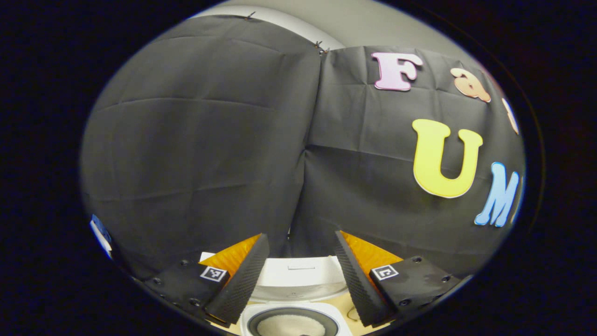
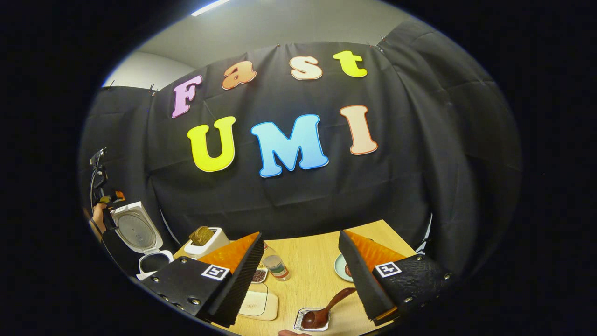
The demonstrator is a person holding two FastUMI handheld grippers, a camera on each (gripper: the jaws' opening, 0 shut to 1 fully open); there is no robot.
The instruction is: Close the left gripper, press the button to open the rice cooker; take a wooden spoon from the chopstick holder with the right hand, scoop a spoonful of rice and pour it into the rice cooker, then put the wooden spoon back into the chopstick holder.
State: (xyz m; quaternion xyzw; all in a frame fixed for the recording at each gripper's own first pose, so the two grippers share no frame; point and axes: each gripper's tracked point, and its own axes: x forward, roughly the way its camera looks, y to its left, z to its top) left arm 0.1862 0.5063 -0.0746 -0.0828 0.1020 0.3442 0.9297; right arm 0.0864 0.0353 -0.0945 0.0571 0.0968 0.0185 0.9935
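Both tools are hanging with fingers apart: the left tool (image 1: 298, 275) over the open rice cooker (image 1: 294, 317), the right tool (image 2: 301, 275) above the wooden spoon (image 2: 326, 310) on the counter (image 2: 308, 270).

My left gripper (image 1: 301, 275) has its jaws spread wide, nothing between the fingers (image 1: 242, 280), and it points level toward 12 o'clock. My right gripper (image 2: 298, 280) is just as wide apart and empty. From the right gripper view, at 9 o'clock, I see the left gripper held up high by a hand (image 2: 98, 215) in a dark sleeve (image 2: 114, 247).
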